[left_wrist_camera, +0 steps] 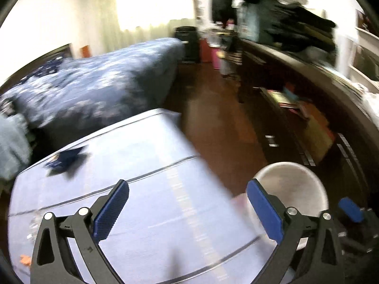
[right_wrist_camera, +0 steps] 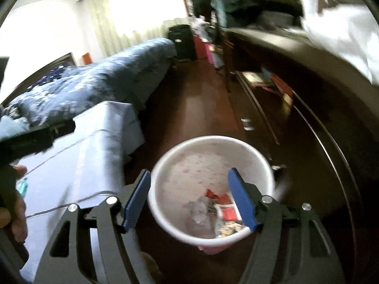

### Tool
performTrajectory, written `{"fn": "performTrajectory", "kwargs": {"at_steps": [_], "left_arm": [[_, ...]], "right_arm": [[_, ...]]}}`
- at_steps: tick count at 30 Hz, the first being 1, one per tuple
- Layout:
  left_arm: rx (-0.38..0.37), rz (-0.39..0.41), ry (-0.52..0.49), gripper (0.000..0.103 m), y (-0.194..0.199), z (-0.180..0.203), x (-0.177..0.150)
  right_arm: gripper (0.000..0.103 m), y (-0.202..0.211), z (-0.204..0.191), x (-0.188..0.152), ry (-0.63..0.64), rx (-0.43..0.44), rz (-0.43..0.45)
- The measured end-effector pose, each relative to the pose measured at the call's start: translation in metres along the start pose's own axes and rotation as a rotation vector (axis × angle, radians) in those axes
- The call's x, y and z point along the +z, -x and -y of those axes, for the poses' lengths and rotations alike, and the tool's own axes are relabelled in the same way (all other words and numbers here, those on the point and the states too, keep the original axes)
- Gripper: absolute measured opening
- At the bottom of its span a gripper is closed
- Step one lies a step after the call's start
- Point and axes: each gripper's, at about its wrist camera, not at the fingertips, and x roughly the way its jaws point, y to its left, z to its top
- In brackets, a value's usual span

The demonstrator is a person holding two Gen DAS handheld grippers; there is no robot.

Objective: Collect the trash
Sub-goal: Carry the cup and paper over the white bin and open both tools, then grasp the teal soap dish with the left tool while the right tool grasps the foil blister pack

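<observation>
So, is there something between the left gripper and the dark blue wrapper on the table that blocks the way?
Nothing visible blocks it. The left gripper is open and empty above the light blue table. The dark blue wrapper lies further on, to its left, with only bare tablecloth between. The picture is blurred, so small things could be missed.

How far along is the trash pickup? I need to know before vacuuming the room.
Done: the white round bin on the floor already holds crumpled wrappers. In hand: nothing; the right hand-held gripper is open above the bin and the left hand-held gripper is open over the pale blue tablecloth. Left: a dark blue packet and small orange scraps remain on the cloth.
</observation>
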Motion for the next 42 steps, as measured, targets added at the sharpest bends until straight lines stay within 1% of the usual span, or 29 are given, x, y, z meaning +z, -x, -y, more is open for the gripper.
{"fn": "performTrajectory", "kwargs": {"at_steps": [4, 5, 7, 8, 10, 13, 14, 16, 17, 19, 21, 23, 24, 25, 26, 27, 30, 32, 33, 35, 38, 42], "left_arm": [[0.073, -0.030, 0.086, 0.099, 0.006, -0.061, -0.019], [0.096, -0.039, 0.117, 0.099, 0.008, -0.082, -0.026], [0.127, -0.051, 0.150, 0.099, 0.009, -0.106, -0.035], [0.151, -0.061, 0.184, 0.099, 0.009, -0.126, -0.041], [0.176, -0.074, 0.237, 0.099, 0.010, -0.154, -0.052], [0.215, -0.101, 0.306, 0.098, 0.010, -0.187, -0.067], [0.211, -0.108, 0.334, 0.098, 0.009, -0.197, -0.073], [0.194, -0.133, 0.359, 0.094, 0.004, -0.207, -0.082], [0.193, -0.157, 0.362, 0.089, -0.001, -0.209, -0.086], [0.180, -0.193, 0.357, 0.085, -0.011, -0.208, -0.091], [0.177, -0.202, 0.341, 0.081, -0.017, -0.206, -0.095], [0.184, -0.208, 0.309, 0.070, -0.022, -0.200, -0.096], [0.189, -0.195, 0.300, 0.062, -0.022, -0.198, -0.094], [0.181, -0.191, 0.297, 0.057, -0.022, -0.198, -0.093], [0.171, -0.189, 0.297, 0.042, -0.022, -0.198, -0.092], [0.173, -0.186, 0.299, 0.042, -0.021, -0.199, -0.091], [0.120, -0.171, 0.349, 0.042, -0.015, -0.210, -0.093], [0.127, -0.151, 0.364, 0.042, -0.005, -0.217, -0.096], [0.129, -0.138, 0.375, 0.042, 0.002, -0.223, -0.098], [0.133, -0.114, 0.398, 0.042, 0.018, -0.235, -0.101], [0.174, -0.074, 0.433, 0.042, 0.042, -0.262, -0.107], [0.239, -0.035, 0.495, 0.042, 0.068, -0.304, -0.119]], "right_arm": [[0.072, 0.009, -0.046, 0.000, 0.077, 0.075, 0.003], [0.072, 0.011, -0.056, 0.000, 0.094, 0.089, 0.002], [0.072, 0.014, -0.080, -0.001, 0.141, 0.124, -0.005], [0.072, 0.015, -0.091, -0.002, 0.161, 0.136, -0.008], [0.072, 0.016, -0.114, -0.003, 0.206, 0.165, -0.015], [0.072, 0.019, -0.145, -0.008, 0.259, 0.205, -0.025], [0.072, 0.019, -0.154, -0.009, 0.272, 0.215, -0.029], [0.072, 0.021, -0.173, -0.012, 0.304, 0.237, -0.033], [0.072, 0.022, -0.180, -0.013, 0.317, 0.244, -0.034], [0.072, 0.025, -0.196, -0.016, 0.347, 0.256, -0.034], [0.072, 0.027, -0.205, -0.018, 0.369, 0.263, -0.034], [0.072, 0.028, -0.212, -0.018, 0.384, 0.267, -0.035], [0.072, 0.028, -0.214, -0.018, 0.388, 0.269, -0.036], [0.072, 0.028, -0.216, -0.019, 0.391, 0.271, -0.039], [0.073, 0.027, -0.218, -0.018, 0.391, 0.274, -0.042], [0.072, 0.026, -0.220, -0.018, 0.387, 0.281, -0.046], [0.072, 0.021, -0.233, -0.015, 0.370, 0.323, -0.069], [0.072, 0.016, -0.240, -0.013, 0.362, 0.346, -0.091], [0.072, 0.013, -0.250, -0.012, 0.352, 0.374, -0.104], [0.073, 0.007, -0.265, -0.013, 0.343, 0.404, -0.126], [0.073, -0.006, -0.299, -0.016, 0.342, 0.453, -0.173], [0.074, -0.020, -0.354, -0.024, 0.365, 0.487, -0.194]]}}
